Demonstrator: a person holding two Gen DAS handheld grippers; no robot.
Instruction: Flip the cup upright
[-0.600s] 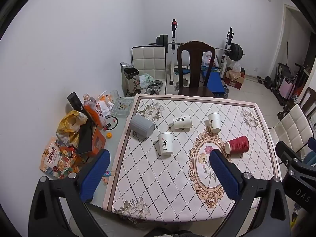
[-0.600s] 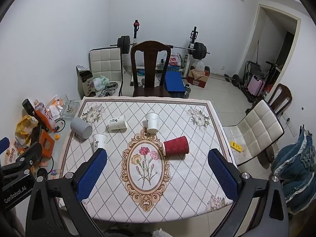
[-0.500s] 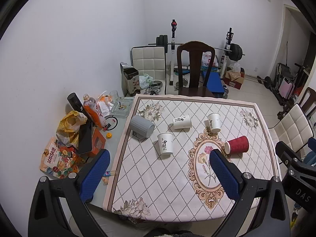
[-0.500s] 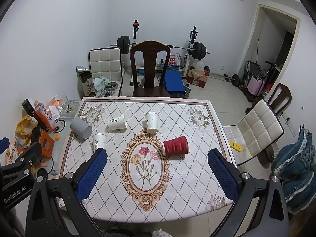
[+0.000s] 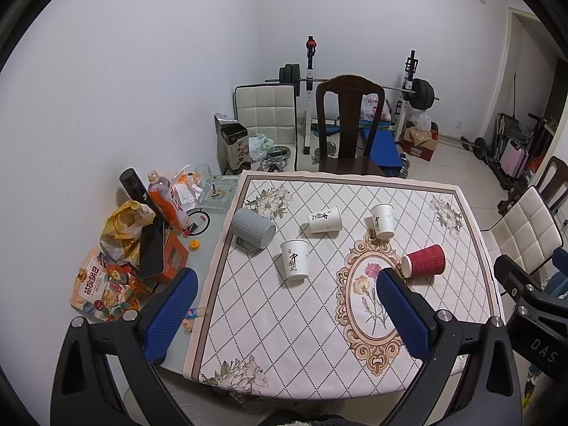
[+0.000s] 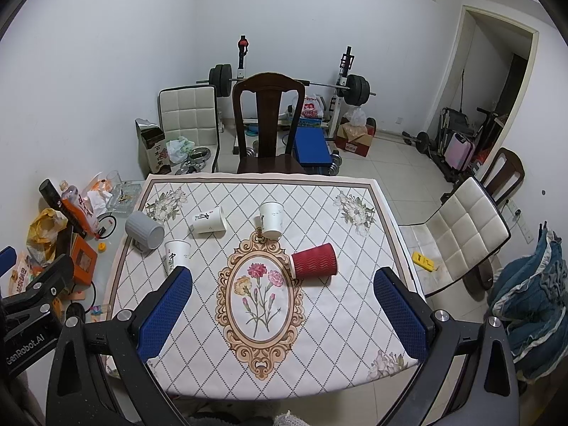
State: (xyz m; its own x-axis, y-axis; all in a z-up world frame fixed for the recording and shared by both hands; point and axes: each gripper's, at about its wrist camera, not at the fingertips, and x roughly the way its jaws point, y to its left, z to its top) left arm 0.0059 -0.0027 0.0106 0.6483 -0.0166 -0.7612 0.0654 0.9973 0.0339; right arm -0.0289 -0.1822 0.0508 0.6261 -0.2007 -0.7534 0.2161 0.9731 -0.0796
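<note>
Both grippers held high over the table, jaws wide apart and holding nothing; five cups on the patterned cloth.

Nearest, the left gripper [image 5: 284, 314] and the right gripper [image 6: 282, 314] hover above the near edge of the tablecloth [image 6: 319, 337]; beyond them a red ribbed cup [image 6: 314, 261] lies on its side beside the oval flower medallion [image 6: 261, 300], mouth toward the medallion; a white printed cup [image 5: 294, 261] stands left of centre, well apart from the red one; farther back a grey ribbed cup [image 5: 252, 229] lies on its side near the left border, a second white cup [image 5: 325, 219] lies on its side, and a third white cup [image 6: 271, 220] stands at the medallion's far tip; a dark wooden chair [image 6: 268, 120] stands past the far edge.
</note>
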